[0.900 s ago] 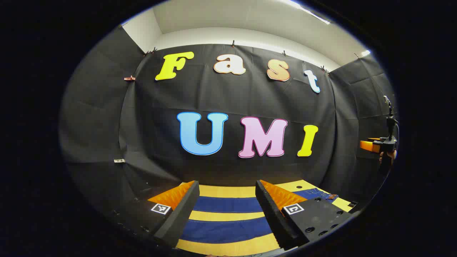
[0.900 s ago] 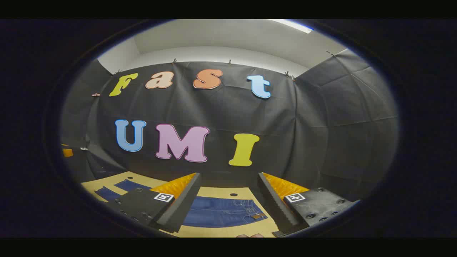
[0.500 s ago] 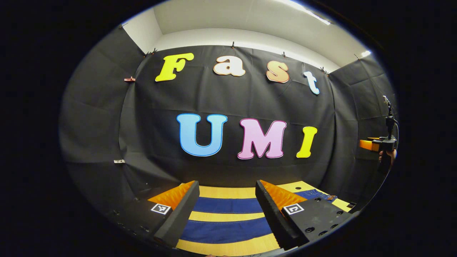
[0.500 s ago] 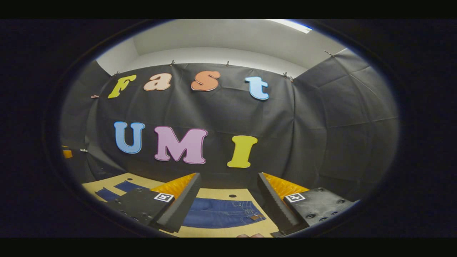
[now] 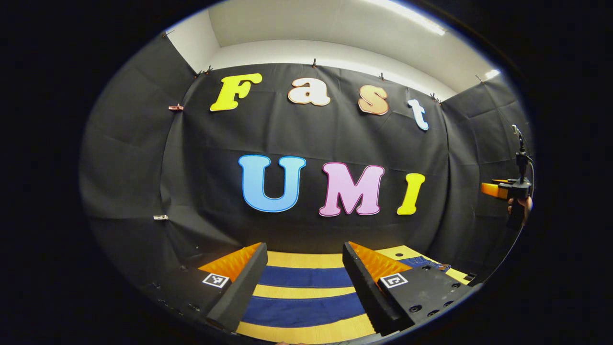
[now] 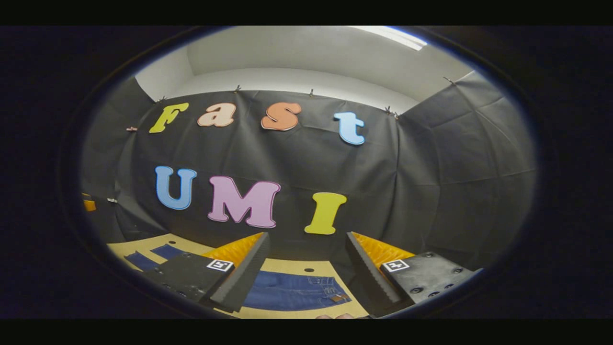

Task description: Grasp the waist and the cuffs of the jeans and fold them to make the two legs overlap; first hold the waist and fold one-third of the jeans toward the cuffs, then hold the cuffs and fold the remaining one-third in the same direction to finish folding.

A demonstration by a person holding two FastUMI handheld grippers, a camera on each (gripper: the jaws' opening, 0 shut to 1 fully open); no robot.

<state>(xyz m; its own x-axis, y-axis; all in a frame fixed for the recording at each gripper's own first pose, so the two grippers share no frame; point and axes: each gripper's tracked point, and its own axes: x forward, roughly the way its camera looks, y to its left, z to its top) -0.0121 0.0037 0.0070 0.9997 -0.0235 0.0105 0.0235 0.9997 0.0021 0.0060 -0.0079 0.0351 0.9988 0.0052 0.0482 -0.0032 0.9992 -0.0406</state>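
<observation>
Here, both grippers hover spread above jeans laid flat on the desk.
Left gripper [image 5: 304, 268] over the legs [image 5: 306, 277]; right gripper [image 6: 306, 258] over the waist [image 6: 330, 290], whose small patch label is unreadable.

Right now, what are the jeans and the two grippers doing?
jeans: lying flat on the table, unfolded, legs apart side by side, nothing gripping them.
left gripper: open, held above the two legs, holding nothing.
right gripper: open, held above the waist end, holding nothing.
table: jeans spread across it.
</observation>
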